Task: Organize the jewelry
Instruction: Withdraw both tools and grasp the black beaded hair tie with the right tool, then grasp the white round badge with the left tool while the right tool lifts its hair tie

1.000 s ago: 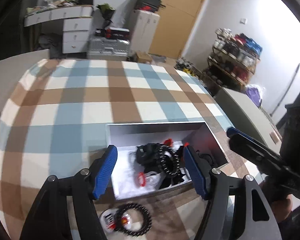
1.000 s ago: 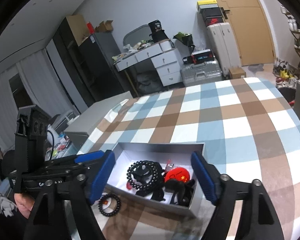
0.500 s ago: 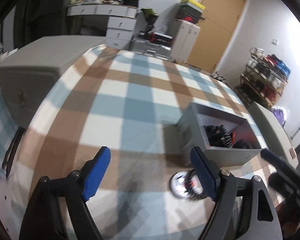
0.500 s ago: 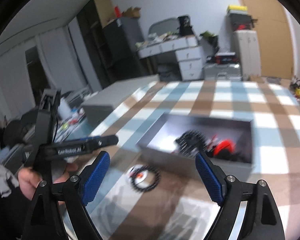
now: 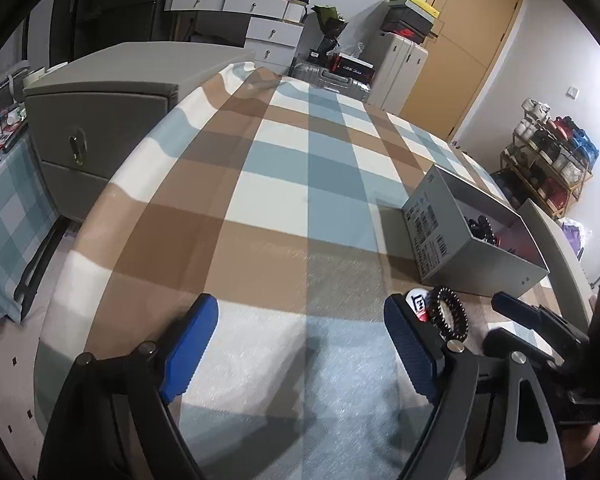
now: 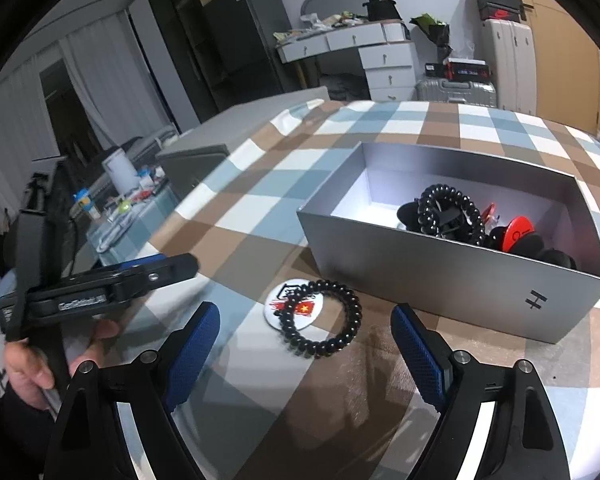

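A black coil bracelet (image 6: pixel 324 322) lies on the checked cloth, partly over a round white badge (image 6: pixel 290 304), just in front of a grey open box (image 6: pixel 432 264). The box holds another black coil bracelet (image 6: pixel 450 214), a red disc (image 6: pixel 516 234) and dark pieces. My right gripper (image 6: pixel 306 354) is open and empty, a little in front of the bracelet. My left gripper (image 5: pixel 300 354) is open and empty, over bare cloth left of the bracelet (image 5: pixel 452 316) and box (image 5: pixel 452 240). The left gripper also shows at the left of the right wrist view (image 6: pixel 112 280).
The checked cloth (image 5: pixel 292 184) covers the table. A grey cabinet (image 5: pixel 100 120) stands beside the table's left edge. A cluttered side table (image 6: pixel 128 196) is further left. Desk, suitcases and shelves stand at the back of the room.
Both grippers have pulled back and down from above the box. The left gripper has swung left, so the box and bracelet now sit at its right. Both stayed open.
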{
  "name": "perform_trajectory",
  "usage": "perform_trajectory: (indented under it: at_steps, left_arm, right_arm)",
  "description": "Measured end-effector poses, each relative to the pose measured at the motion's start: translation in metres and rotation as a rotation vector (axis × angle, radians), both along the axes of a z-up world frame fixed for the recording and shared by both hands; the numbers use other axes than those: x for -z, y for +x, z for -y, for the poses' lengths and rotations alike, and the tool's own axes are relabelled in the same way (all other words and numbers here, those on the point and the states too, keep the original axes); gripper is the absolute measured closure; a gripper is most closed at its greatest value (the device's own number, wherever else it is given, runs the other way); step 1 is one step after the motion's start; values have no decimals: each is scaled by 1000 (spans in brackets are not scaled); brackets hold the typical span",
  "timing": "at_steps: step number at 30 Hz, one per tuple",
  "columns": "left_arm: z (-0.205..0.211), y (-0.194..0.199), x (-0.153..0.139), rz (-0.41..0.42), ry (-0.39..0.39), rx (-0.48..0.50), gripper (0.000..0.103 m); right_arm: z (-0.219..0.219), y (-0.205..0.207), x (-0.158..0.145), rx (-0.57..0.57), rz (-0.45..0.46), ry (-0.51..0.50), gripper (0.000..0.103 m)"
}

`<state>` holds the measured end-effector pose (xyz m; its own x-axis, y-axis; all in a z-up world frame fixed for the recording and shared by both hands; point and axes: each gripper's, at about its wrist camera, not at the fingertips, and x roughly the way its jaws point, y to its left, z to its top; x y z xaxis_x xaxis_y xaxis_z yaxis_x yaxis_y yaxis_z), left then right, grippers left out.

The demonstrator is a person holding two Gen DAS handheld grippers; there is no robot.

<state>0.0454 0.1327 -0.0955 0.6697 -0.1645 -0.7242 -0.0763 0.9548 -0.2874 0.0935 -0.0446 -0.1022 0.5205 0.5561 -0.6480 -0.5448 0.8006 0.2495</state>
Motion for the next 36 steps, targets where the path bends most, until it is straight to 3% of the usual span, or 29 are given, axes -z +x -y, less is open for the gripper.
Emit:
perform_trajectory:
  at_steps: [8, 13, 18, 20, 35, 36]
  left_arm:
    - [-3, -10, 5, -10, 2, 7, 21]
    - [0, -12, 7, -19, 21, 10, 21]
    - [2, -13, 5, -10, 39, 6, 21]
    - [4, -14, 4, -6, 48, 6, 21]
    - [14, -9, 1, -27, 94, 19, 21]
    - [15, -8, 1, -28, 96, 22, 21]
  right_arm:
    - [-9, 9, 9, 0, -35, -53, 19]
    - [-17, 12, 15, 13, -50, -116, 33]
    - [-20, 10, 15, 27, -34, -161, 55]
    - [-23, 8, 15, 13, -22, -183, 58]
    - [-3, 9, 12, 20, -46, -81, 67]
    - [0, 8, 11, 23, -47, -70, 76]
